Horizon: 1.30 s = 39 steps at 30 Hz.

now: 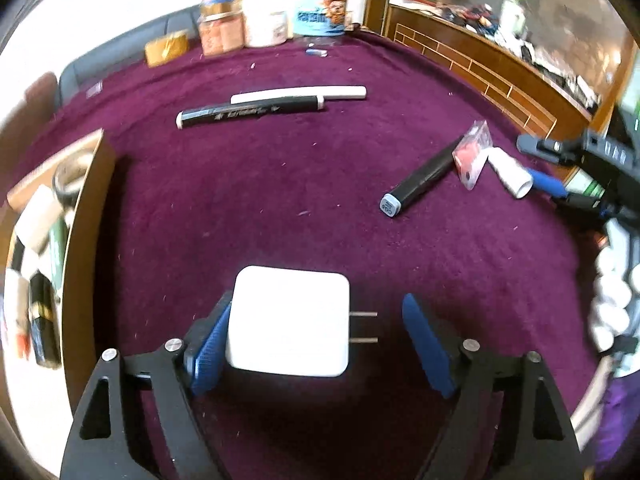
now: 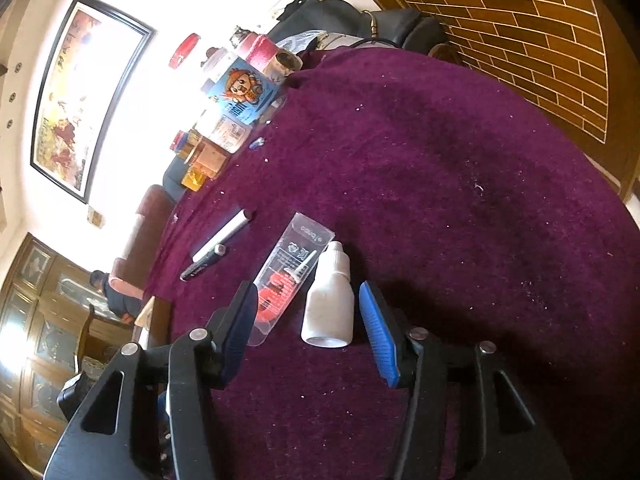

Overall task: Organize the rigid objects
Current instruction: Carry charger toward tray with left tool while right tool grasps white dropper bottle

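Observation:
My left gripper [image 1: 320, 344] is open around a white plug adapter [image 1: 288, 320] lying on the purple cloth; its left pad touches the adapter, and the right pad stands clear of the two prongs. My right gripper [image 2: 308, 332] is open around a small white dropper bottle [image 2: 329, 300] lying on the cloth, with a clear packet holding a red item [image 2: 286, 276] beside its left finger. The bottle [image 1: 512, 174], packet [image 1: 472, 152] and right gripper [image 1: 560, 188] also show in the left wrist view. A black marker [image 1: 420, 178] lies next to the packet.
A wooden box [image 1: 86, 216] with several items stands at the left. A black marker [image 1: 248, 112] and a white stick [image 1: 300, 94] lie mid-table. Jars and tins [image 1: 280, 16] line the far edge. A wooden brick-pattern cabinet [image 1: 472, 64] stands beyond the table.

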{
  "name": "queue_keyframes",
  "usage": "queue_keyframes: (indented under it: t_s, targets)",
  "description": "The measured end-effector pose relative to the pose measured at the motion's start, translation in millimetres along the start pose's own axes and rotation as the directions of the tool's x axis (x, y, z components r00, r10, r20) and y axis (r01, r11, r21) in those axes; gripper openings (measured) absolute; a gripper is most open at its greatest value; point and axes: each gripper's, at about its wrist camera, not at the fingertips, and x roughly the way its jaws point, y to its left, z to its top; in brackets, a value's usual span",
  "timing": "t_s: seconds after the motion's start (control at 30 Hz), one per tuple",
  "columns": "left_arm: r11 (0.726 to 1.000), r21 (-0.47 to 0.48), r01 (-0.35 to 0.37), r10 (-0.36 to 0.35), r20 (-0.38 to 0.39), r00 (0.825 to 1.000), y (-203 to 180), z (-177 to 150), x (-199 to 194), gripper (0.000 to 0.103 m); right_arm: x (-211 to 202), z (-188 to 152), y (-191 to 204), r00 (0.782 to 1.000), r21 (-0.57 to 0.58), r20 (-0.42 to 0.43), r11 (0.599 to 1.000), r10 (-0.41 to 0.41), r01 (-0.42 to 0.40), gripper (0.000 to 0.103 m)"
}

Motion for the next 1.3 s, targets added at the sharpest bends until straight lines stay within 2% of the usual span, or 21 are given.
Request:
queue_keyframes:
  t_s: [0.03,0.1,0.17,0.33,0.47,0.5,0.53,0.57,0.7,0.8,0.93,1.07,1.17,1.3]
  targets:
    - [1.0,0.007,-0.007,0.007,0.0,1.0,-2,1,0,0.071,1,0,1,1.0,-0.005,-0.007,1.0,-0.009,0.009,0.052]
    - [1.0,-0.012,0.028,-0.028,0.01,1.0,4,0,-5,0.06,5,0,2,0.999,-0.011,-0.026,1.0,-0.023,0.023,0.052]
    - [0.996,-0.043,0.075,-0.075,-0.005,0.997,13,-1,-9,0.06,8,1,5,0.998,-0.025,-0.039,0.999,-0.042,0.041,0.052]
    - [0.987,-0.093,0.128,-0.127,0.021,0.992,32,-12,-36,0.06,13,-2,19,0.99,-0.117,-0.039,0.984,-0.138,0.133,0.052]
    - [0.975,-0.135,0.175,-0.166,0.072,0.983,45,-15,-60,0.06,27,-7,45,0.948,-0.273,-0.031,0.915,-0.316,0.296,0.048]
    - [0.972,-0.145,0.184,-0.173,0.083,0.981,48,-16,-65,0.06,29,-8,50,0.93,-0.296,-0.023,0.891,-0.367,0.345,0.038]
    - [0.967,-0.158,0.198,-0.184,0.095,0.978,53,-18,-72,0.06,30,-9,51,0.914,-0.315,-0.017,0.87,-0.404,0.379,0.024]
    - [0.963,-0.17,0.209,-0.193,0.103,0.976,58,-19,-76,0.06,30,-10,49,0.912,-0.318,-0.02,0.867,-0.41,0.383,0.024]
    - [0.95,-0.223,0.218,-0.19,0.139,0.972,87,-27,-96,0.06,14,-13,39,0.918,-0.273,-0.024,0.886,-0.396,0.375,0.023]
    - [0.942,-0.276,0.19,-0.149,0.164,0.975,119,-34,-109,0.06,-3,-17,36,0.931,-0.244,-0.024,0.905,-0.364,0.348,0.024]
    - [0.923,-0.364,0.123,-0.06,0.178,0.982,165,-47,-119,0.06,-21,-23,42,0.956,-0.218,-0.034,0.936,-0.291,0.277,0.024]
    - [0.887,-0.457,0.067,0.003,0.152,0.988,205,-67,-114,0.06,-20,-31,62,0.975,-0.225,-0.066,0.955,-0.211,0.192,0.024]
    - [0.866,-0.5,0.028,0.028,0.103,0.994,223,-79,-102,0.06,-10,-41,90,0.982,-0.263,-0.102,0.956,-0.157,0.125,0.024]
    - [0.862,-0.507,0.002,0.037,0.067,0.997,229,-84,-90,0.06,9,-58,129,0.983,-0.322,-0.156,0.946,-0.1,0.045,0.023]
